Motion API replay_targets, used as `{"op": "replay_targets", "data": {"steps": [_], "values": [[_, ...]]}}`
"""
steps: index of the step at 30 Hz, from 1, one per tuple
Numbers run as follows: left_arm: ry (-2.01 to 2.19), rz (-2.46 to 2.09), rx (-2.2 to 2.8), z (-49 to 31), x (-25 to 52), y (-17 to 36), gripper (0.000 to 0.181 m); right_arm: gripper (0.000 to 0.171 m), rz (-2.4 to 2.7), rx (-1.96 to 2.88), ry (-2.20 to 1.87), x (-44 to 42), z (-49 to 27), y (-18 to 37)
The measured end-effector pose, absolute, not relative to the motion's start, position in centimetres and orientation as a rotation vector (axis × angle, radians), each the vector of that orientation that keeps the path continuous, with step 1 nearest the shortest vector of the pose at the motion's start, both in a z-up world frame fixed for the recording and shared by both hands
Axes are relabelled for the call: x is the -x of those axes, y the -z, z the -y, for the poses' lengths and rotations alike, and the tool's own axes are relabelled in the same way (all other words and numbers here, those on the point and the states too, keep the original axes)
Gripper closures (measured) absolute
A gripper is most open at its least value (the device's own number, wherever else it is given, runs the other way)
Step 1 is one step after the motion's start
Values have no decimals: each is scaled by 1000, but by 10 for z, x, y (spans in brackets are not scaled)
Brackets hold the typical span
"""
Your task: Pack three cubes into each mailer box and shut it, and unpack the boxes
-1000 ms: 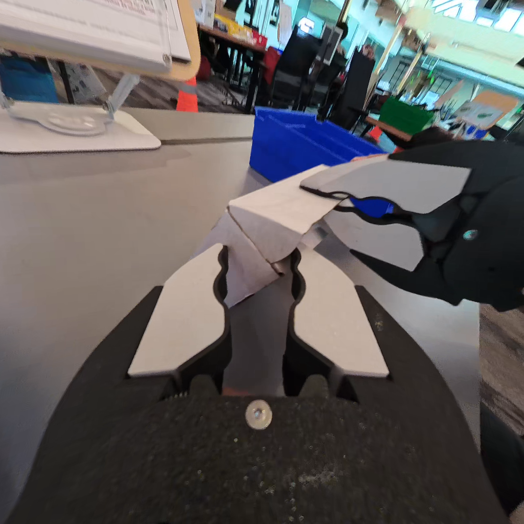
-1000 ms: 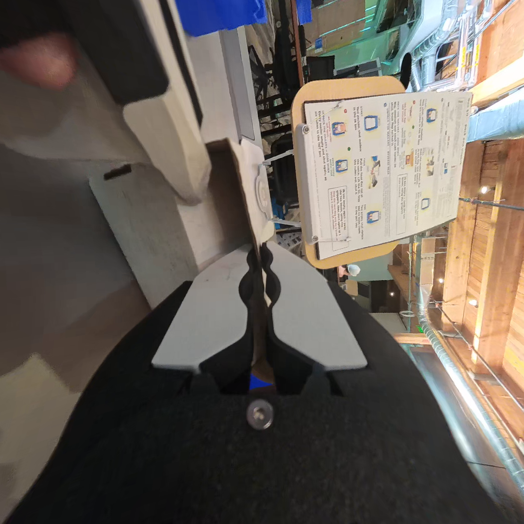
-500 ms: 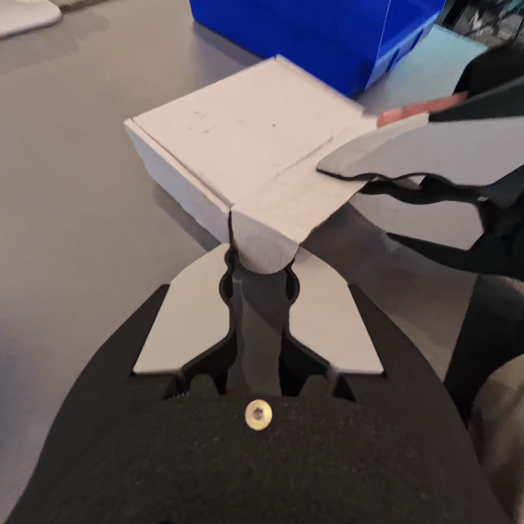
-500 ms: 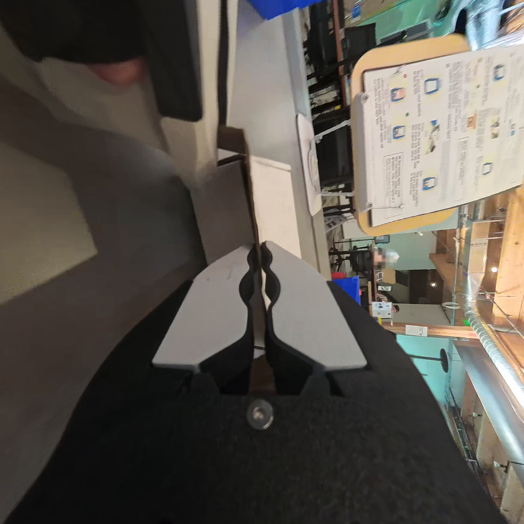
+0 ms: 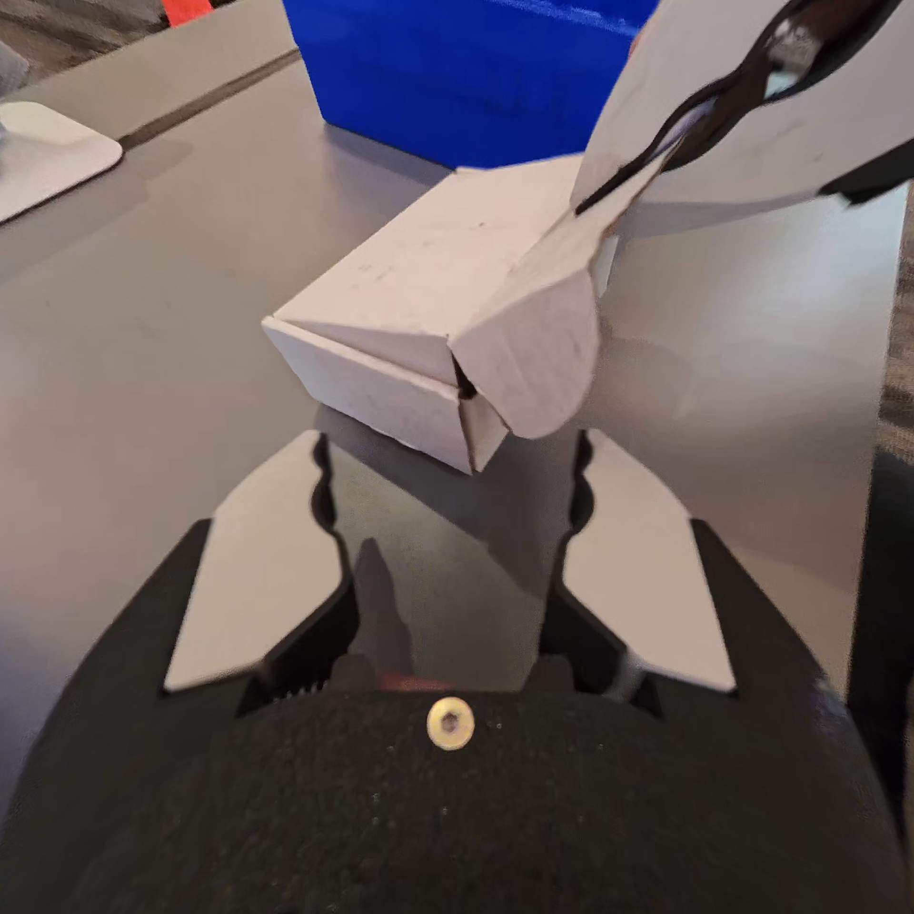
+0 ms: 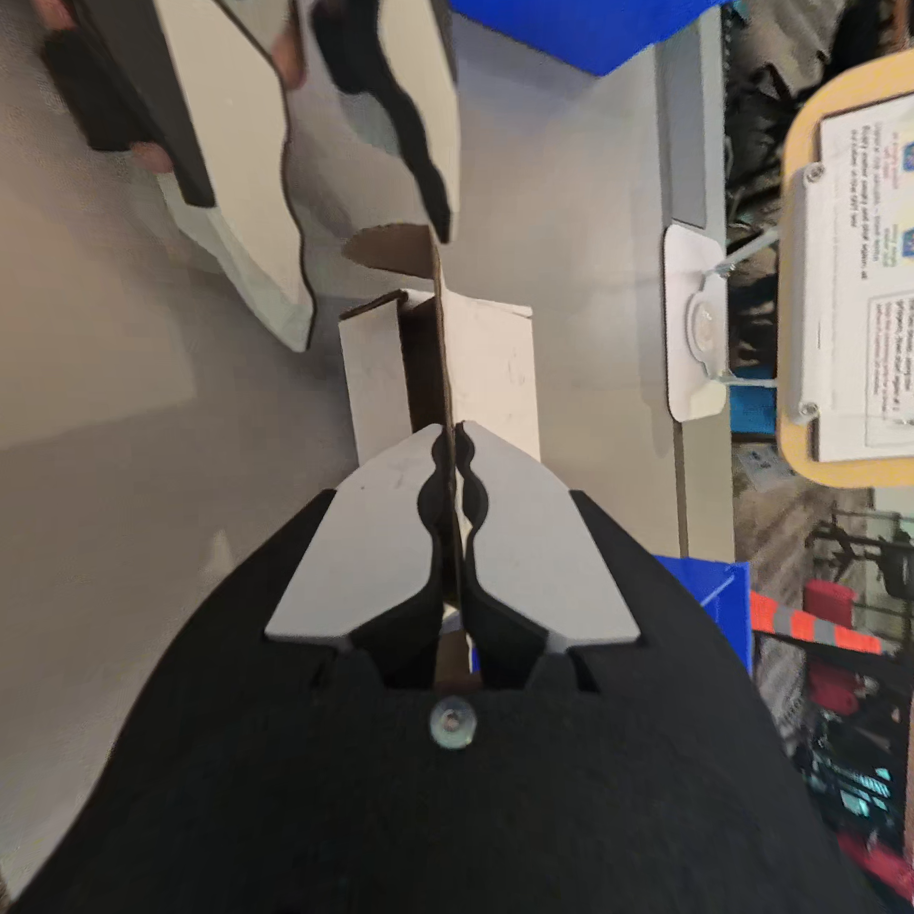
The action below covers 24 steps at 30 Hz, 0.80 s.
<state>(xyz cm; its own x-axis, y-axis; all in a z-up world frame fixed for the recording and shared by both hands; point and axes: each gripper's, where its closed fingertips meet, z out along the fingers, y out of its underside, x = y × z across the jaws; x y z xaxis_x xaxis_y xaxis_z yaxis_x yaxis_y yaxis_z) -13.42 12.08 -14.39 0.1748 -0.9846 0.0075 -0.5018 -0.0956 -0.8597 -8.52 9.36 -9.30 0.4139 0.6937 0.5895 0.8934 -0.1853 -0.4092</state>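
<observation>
Two grippers work one white mailer box (image 5: 410,277) resting on the grey table (image 5: 148,306), just in front of a blue bin (image 5: 445,74). Left gripper (image 5: 450,460): fingers spread wide and empty, tips just short of the box's near corner, bare tabletop visible between them. Right gripper (image 6: 449,435): fingers pressed together, pinching the thin edge of the box's lid flap (image 6: 440,346); in the left wrist view the same gripper (image 5: 593,198) enters from the upper right, gripping the lid's far edge. The lid's rounded front tab (image 5: 529,366) hangs outside the front wall, and a dark gap shows at the near corner, so the box is not fully shut. Open table lies to the left of the box, up to a white stand base (image 5: 44,158); the table's right edge runs close beside the box.

Compared with half a second before, the left gripper has opened and let go of the front tab, which it then enclosed, and the right gripper keeps its pinch on the lid.

Box contents are hidden by the lid. Both views are motion-blurred, and the bin's top is cut off.
</observation>
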Motion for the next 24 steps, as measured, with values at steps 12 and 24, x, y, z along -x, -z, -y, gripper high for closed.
{"op": "replay_targets", "data": {"steps": [12,24], "values": [[926,-1799,1584,-135,102,166,40,169,1571,1838,-63,92,-85,81],[966,-1819,1550,-125,90,171,47,169,1474,1869,342,57,-183,31]]}}
